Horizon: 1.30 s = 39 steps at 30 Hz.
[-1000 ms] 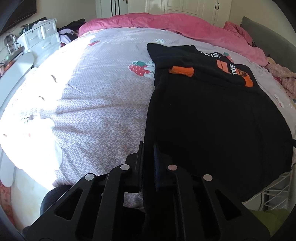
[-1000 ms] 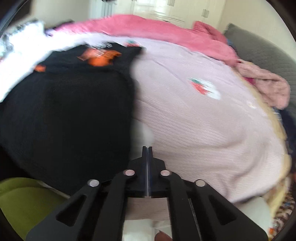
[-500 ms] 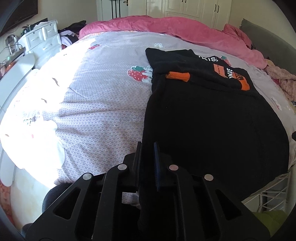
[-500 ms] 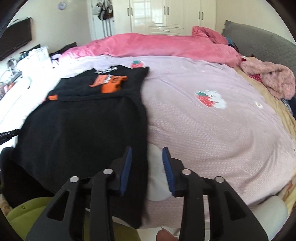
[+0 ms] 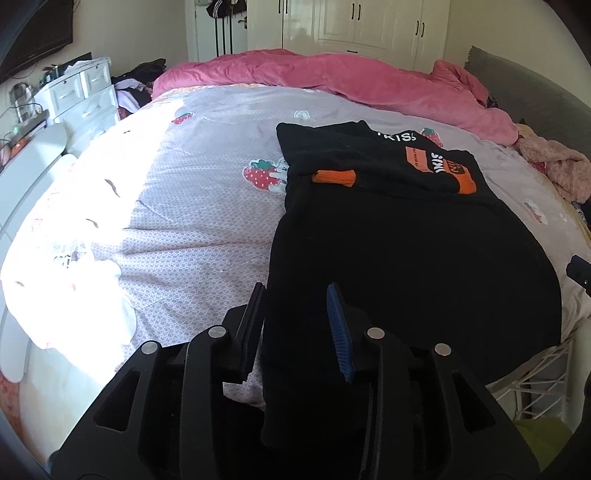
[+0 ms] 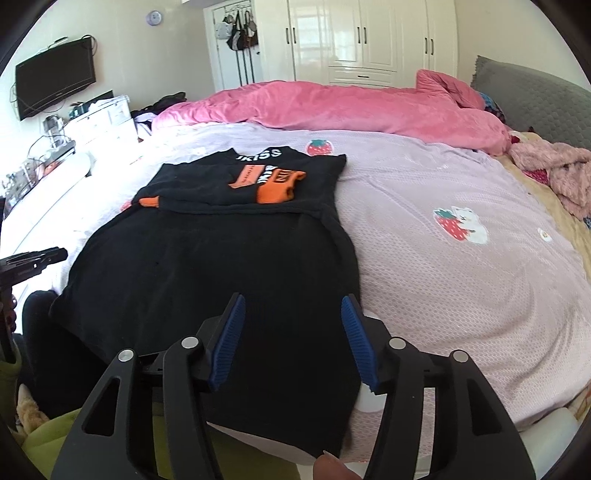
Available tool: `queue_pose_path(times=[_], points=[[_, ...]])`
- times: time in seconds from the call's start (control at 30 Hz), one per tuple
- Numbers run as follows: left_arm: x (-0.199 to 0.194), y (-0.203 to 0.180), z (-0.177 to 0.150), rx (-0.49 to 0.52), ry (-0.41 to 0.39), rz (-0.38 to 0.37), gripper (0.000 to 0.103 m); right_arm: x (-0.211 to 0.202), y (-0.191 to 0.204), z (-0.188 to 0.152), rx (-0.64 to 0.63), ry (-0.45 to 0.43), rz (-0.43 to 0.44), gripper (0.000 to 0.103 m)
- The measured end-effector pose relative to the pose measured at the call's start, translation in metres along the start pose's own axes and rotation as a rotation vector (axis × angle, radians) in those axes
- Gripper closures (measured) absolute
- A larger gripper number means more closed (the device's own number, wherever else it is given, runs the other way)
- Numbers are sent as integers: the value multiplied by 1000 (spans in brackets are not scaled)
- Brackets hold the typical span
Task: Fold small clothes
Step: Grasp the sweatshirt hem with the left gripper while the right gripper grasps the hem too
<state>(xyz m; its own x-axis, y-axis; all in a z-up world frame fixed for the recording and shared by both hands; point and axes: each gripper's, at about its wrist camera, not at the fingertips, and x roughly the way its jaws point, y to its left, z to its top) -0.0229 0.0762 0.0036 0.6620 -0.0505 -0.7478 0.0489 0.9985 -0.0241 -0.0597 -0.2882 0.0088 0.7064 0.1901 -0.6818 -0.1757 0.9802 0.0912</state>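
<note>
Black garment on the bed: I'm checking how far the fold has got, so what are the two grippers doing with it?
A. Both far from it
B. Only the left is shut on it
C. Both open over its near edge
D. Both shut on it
C. The left gripper and right gripper each have jaws spread apart over the near edge of the black garment, clamping nothing.

We look out along each gripper's two fingers from low at the near edge of the lilac strawberry-print bedspread [image 5: 192,206], facing the white wardrobe doors [image 6: 362,37] at the far wall. Our left wrist view sits close over the near left corner of the black garment with orange patches [image 5: 406,240]; our right wrist view sits close over its near right corner [image 6: 207,266]. Both views share that garment, the bedspread [image 6: 461,288], the rumpled pink blanket [image 5: 332,74] [image 6: 351,107] and the wardrobe [image 5: 369,26].
</note>
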Motion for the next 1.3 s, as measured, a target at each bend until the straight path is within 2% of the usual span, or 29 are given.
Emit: queue_pose_path(times=[0.07, 0.2, 0.33, 0.4, 0.7, 0.9, 0.93, 1.1, 1.23, 1.3], points=[[-1, -2, 0, 4, -1, -4, 68, 0, 4, -1, -10, 0, 10, 39], [-3, -4, -2, 11, -1, -8, 52, 3, 12, -4, -42, 18, 27, 38], [-2, -6, -7, 19, 11, -12, 45, 8, 16, -9, -68, 47, 33, 27], [0, -5, -11, 19, 23, -15, 41, 10, 17, -13, -79, 63, 37, 26], [13, 7, -29, -4, 89, -19, 41, 14, 6, -25, -74, 112, 2, 25], [27, 14, -35, -44, 136, -57, 41, 13, -8, -31, -56, 133, -27, 24], [28, 13, -36, -44, 140, -60, 41, 12, -11, -31, -52, 132, -34, 24], [32, 13, -37, -45, 145, -68, 64, 7, -28, -34, -21, 137, -65, 24], [32, 17, -39, -47, 151, -64, 77, 7, -34, -38, 2, 153, -56, 24], [30, 21, -39, -51, 150, -65, 82, 9, -34, -40, 14, 167, -38, 30]])
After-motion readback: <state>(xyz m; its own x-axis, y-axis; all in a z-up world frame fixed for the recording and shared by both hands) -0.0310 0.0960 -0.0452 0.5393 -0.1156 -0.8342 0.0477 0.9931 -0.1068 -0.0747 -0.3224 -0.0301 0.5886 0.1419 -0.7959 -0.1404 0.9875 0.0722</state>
